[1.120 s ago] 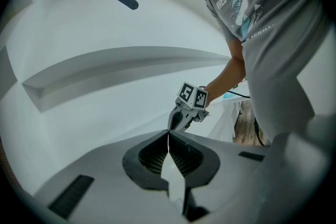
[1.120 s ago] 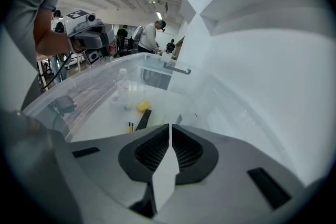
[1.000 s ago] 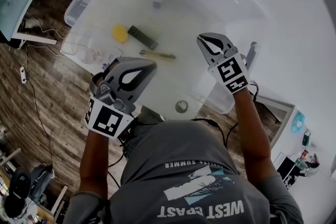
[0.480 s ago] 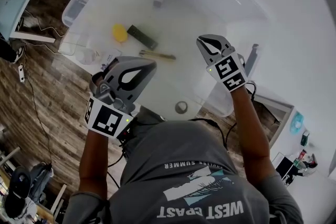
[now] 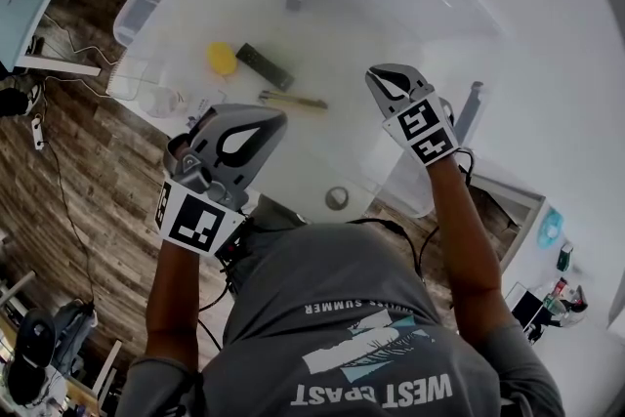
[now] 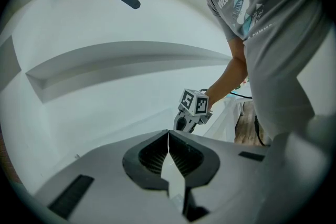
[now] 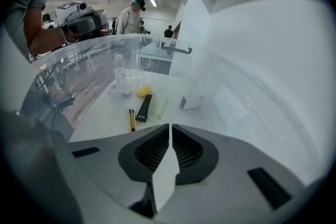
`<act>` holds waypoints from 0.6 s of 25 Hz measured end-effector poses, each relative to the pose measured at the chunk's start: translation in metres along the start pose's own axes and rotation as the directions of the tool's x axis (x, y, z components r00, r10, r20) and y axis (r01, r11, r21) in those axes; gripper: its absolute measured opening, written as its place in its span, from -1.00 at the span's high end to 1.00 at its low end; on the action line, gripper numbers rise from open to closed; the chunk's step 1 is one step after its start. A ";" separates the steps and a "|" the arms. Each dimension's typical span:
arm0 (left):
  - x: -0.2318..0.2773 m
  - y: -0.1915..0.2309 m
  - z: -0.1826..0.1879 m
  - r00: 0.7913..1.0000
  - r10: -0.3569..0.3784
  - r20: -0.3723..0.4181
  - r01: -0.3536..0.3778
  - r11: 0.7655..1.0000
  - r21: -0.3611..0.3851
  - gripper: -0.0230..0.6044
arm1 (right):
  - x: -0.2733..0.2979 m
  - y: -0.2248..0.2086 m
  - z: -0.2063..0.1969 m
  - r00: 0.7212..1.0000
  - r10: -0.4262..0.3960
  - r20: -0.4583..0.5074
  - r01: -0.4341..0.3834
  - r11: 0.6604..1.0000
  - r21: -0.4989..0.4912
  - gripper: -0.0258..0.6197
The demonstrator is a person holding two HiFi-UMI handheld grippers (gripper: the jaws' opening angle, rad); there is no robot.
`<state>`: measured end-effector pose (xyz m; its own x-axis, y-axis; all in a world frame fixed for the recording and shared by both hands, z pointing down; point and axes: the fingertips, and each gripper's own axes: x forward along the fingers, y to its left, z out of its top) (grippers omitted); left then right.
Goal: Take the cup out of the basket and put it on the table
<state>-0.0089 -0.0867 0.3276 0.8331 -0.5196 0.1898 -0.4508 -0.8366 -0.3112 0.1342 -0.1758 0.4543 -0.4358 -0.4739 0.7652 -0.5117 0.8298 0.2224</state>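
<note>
The right gripper (image 7: 170,126) has sunk a little toward the basket (image 7: 105,43) and tipped further nose-down, while the left gripper (image 6: 168,132) has kept its place. Both pairs of fingers are pressed together with nothing between them. The right pair shows only a thin slit, the left a hairline seam.

The right fingers now hang above the basket's open top and aim down into it. Ahead of them and slightly to their left lies the cup (image 7: 157,106), pale and on its side on the basket floor. It is touching or just beside a dark remote (image 7: 144,107) on its left. Nearer the fingers and further left is a yellow knife (image 7: 130,119). Right of the cup sits a small white box (image 7: 191,101). Beyond the remote are a yellow lump (image 7: 143,92) and a clear container (image 7: 126,78) near the far wall. That container could also be a cup, and I cannot tell which 1 the task means.

The left fingers point nearly level toward the right gripper, away from everything in the basket.

I judge that the reach is under way and the grasp has not begun. The cup is well apart from the right fingers, which must open before they close in. Lying on its side, it may roll against the remote when touched. It has yet to go to the surface (image 5: 312,195).
</note>
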 end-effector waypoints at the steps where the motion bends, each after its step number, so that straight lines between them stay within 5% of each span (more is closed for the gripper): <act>1: 0.000 -0.001 0.000 1.000 0.001 0.002 -0.001 1.000 -0.003 0.88 | 0.001 0.000 -0.001 1.000 0.001 -0.005 -0.001 1.000 0.001 0.88; 15: -0.001 -0.003 -0.007 1.000 0.007 0.009 -0.007 1.000 -0.028 0.88 | 0.009 0.003 -0.010 0.999 0.028 -0.041 -0.027 1.000 0.012 0.88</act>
<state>-0.0108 -0.0843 0.3349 0.8324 -0.5242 0.1796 -0.4655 -0.8374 -0.2864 0.1363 -0.1743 0.4683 -0.4188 -0.4383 0.7953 -0.5087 0.8387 0.1944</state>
